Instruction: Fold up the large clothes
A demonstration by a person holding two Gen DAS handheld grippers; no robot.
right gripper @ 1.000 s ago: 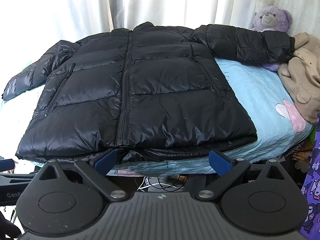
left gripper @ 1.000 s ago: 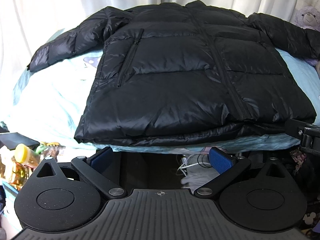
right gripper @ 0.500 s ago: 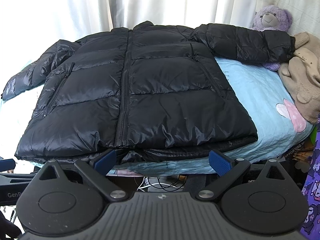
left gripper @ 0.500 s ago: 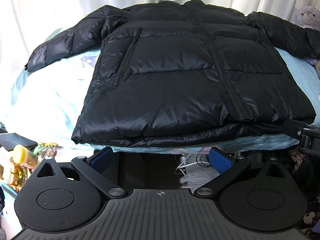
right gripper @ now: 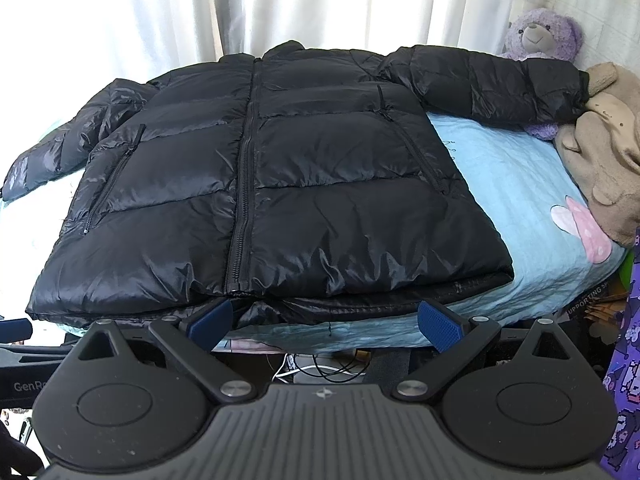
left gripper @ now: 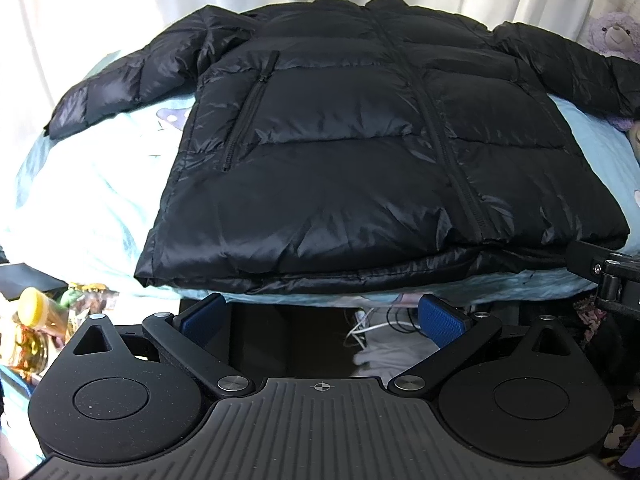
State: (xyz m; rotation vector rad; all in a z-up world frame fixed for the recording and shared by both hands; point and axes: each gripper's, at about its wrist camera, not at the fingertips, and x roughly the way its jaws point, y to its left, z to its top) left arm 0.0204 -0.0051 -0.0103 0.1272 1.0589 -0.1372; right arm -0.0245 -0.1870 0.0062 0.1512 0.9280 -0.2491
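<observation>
A black puffer jacket (left gripper: 360,152) lies flat and zipped on a light blue bed (left gripper: 80,184), sleeves spread to both sides. It also fills the right wrist view (right gripper: 280,184). My left gripper (left gripper: 322,318) is open and empty, just below the jacket's hem near its left half. My right gripper (right gripper: 324,322) is open and empty, just below the hem near the zipper's end and right half. The left sleeve (left gripper: 120,80) points left, the right sleeve (right gripper: 488,80) points right.
A purple teddy bear (right gripper: 540,36) and a beige plush (right gripper: 604,152) sit at the bed's right (right gripper: 520,184). White curtains (right gripper: 320,0) hang behind. Cables and clutter (left gripper: 376,328) lie under the bed edge; jars (left gripper: 32,320) stand at the left.
The left gripper has moved closer to the jacket and a little left. The right gripper has barely moved. Both stay open.
</observation>
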